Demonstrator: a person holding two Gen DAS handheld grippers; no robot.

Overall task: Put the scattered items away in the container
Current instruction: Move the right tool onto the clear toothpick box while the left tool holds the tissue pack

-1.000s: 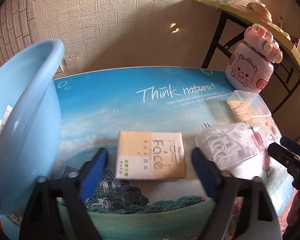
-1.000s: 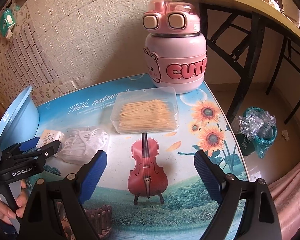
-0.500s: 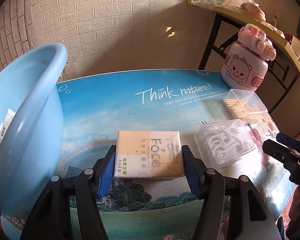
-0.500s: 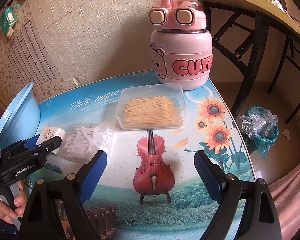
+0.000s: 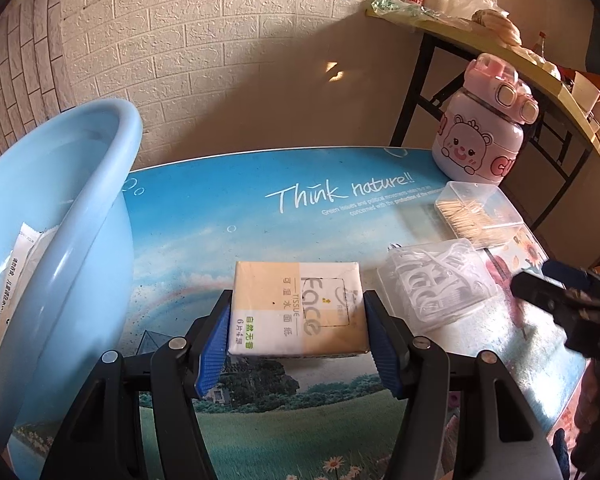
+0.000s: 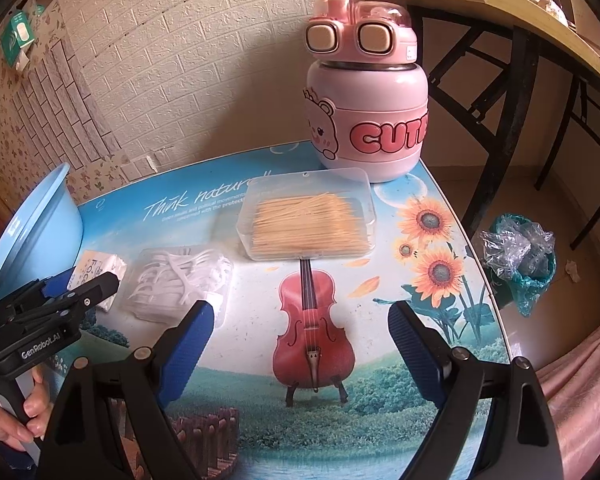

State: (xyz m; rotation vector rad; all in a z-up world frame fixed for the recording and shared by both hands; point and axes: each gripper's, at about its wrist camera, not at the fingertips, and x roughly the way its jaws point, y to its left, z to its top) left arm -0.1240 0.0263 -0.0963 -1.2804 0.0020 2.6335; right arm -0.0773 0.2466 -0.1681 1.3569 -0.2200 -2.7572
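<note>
The table [image 5: 228,208] carries a printed landscape cover with the words "Think nature!!", a violin and sunflowers. At its left end stands the light blue plastic basin [image 5: 100,184], the container, with a white printed packet [image 5: 20,264] lying inside against its wall. At the far right corner stands a pink bear-faced water bottle [image 6: 364,120], upright, lettered "CUTE". Just in front of the bottle lies a clear lidded box of toothpicks [image 6: 308,220], flat on the table. Left of it, apart from it, lies a clear box of white floss picks [image 5: 436,284]. Between the floss box and the basin lies a tissue pack [image 5: 296,308], beige and white, marked "Face". The left gripper [image 5: 296,344] has just been closing and now has its blue pads against both short sides of the tissue pack, which still sits on the table, near the basin but outside it. The right gripper [image 6: 300,340] hangs over the violin print with its jaws wide and nothing between them. A hand [image 6: 16,416] grips the left gripper's handle at the lower left of the right wrist view.
</note>
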